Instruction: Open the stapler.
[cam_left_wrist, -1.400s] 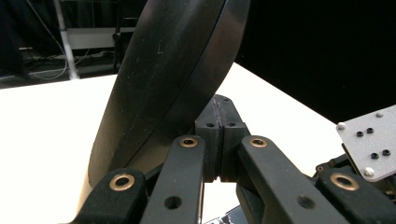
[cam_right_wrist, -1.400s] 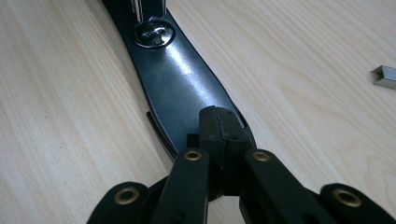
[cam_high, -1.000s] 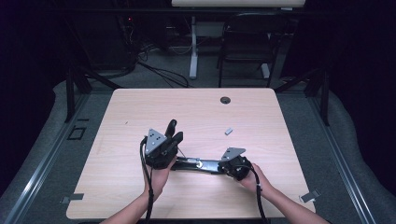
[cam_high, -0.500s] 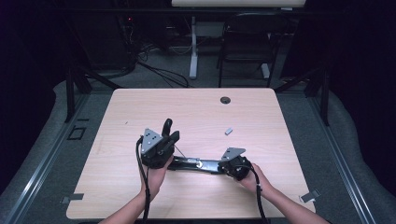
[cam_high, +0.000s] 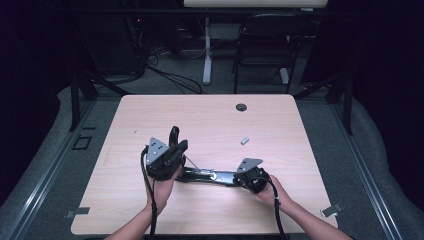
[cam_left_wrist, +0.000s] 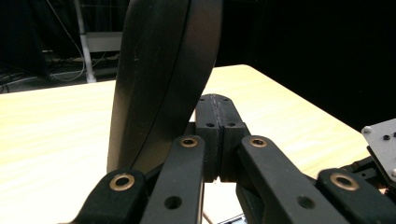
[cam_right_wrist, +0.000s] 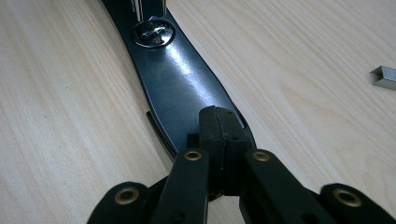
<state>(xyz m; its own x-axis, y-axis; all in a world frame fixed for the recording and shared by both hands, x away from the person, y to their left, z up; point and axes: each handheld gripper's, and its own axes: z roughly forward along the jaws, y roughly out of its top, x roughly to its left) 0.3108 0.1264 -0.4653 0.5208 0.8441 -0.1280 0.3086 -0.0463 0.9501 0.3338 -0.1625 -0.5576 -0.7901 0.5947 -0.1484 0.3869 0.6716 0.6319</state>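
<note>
Stapler (cam_high: 205, 175) lies opened out on the desk (cam_high: 300, 130), my right claw (cam_high: 239, 178) clamped on its flat base, my left claw (cam_high: 176, 146) pinched on its raised arm (cam_left_wrist: 159, 79), and I judge a slip could snap it shut.

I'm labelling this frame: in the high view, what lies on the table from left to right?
Left gripper → black stapler base flat on the table → right gripper → small staple strip, farther back.
</note>
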